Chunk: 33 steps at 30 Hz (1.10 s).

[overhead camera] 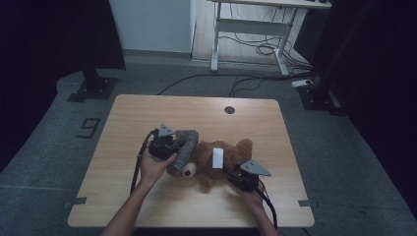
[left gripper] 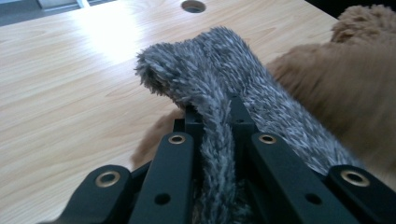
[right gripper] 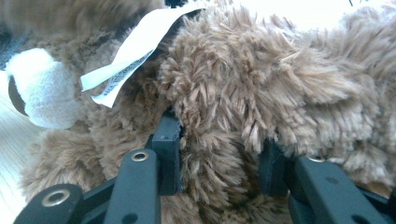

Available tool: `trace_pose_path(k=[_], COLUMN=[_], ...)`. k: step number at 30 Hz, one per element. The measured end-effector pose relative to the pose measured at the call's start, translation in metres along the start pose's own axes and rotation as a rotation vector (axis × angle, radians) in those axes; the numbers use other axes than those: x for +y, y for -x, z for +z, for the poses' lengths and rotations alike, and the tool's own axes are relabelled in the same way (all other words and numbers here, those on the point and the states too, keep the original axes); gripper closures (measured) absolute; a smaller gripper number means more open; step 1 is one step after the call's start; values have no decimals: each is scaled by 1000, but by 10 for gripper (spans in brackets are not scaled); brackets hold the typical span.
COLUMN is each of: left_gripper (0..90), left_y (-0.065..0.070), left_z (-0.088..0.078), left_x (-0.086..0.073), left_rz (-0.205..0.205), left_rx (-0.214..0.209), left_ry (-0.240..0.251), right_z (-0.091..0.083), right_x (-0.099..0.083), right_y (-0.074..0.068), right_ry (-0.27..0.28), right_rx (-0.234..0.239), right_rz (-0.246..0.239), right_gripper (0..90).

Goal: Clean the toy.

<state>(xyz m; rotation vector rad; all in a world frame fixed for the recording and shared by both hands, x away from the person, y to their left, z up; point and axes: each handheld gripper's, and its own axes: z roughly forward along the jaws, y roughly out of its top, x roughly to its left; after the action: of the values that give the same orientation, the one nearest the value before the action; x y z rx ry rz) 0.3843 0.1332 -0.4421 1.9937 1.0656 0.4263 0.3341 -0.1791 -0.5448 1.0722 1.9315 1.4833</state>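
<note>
I have the left hand-held gripper (left gripper: 212, 116) clamped tight on a grey plush piece (left gripper: 219, 79), its fur pinched between the two black jaws; in the high view that grey piece (overhead camera: 186, 146) curves from my left hand-held gripper (overhead camera: 169, 147) down over the bear's head end. My right hand-held gripper (right gripper: 219, 154) is closed on a tuft of the brown teddy bear (right gripper: 261, 79), the fur bunched between its jaws. The bear (overhead camera: 228, 162) lies on its back on the worktop (overhead camera: 123, 128), a little toward the near edge and right of the middle, with its white muzzle (right gripper: 44, 88) facing the near edge. A white label (overhead camera: 217, 158) rests across its belly. I see no containers here.
</note>
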Motion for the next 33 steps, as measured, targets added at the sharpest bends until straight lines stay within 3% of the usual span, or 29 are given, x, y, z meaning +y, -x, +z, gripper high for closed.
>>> trace_pose_path(k=[11, 17, 19, 22, 27, 29, 30, 33], left_gripper=[827, 828, 828, 829, 832, 833, 833, 833], left_y=[-19, -29, -34, -38, -34, -36, -42, -47], left_z=[-13, -13, -9, 2, 14, 21, 29, 32], left_x=[-19, -38, -48, -65, -64, -62, -59, -58], left_rz=[-25, -51, -66, -120, -111, -128, -162, -190], left_rx=[43, 67, 68, 24, 52, 51, 36, 8], left_ry=[5, -17, -42, -54, -51, -49, -39, -39], right_z=[0, 1, 1, 2, 6, 10, 16, 19], right_x=[0, 0, 0, 0, 1, 2, 4, 6], right_y=[0, -1, -1, 0, -1, 0, 4, 8], right_ry=[1, 1, 2, 4, 4, 9, 14, 16], right_rx=[-4, -11, -14, -20, -40, -54, -62, -63], right_rz=[-2, -2, -1, 6, 14, 19, 24, 27], right_gripper=[588, 589, 589, 592, 604, 609, 612, 613])
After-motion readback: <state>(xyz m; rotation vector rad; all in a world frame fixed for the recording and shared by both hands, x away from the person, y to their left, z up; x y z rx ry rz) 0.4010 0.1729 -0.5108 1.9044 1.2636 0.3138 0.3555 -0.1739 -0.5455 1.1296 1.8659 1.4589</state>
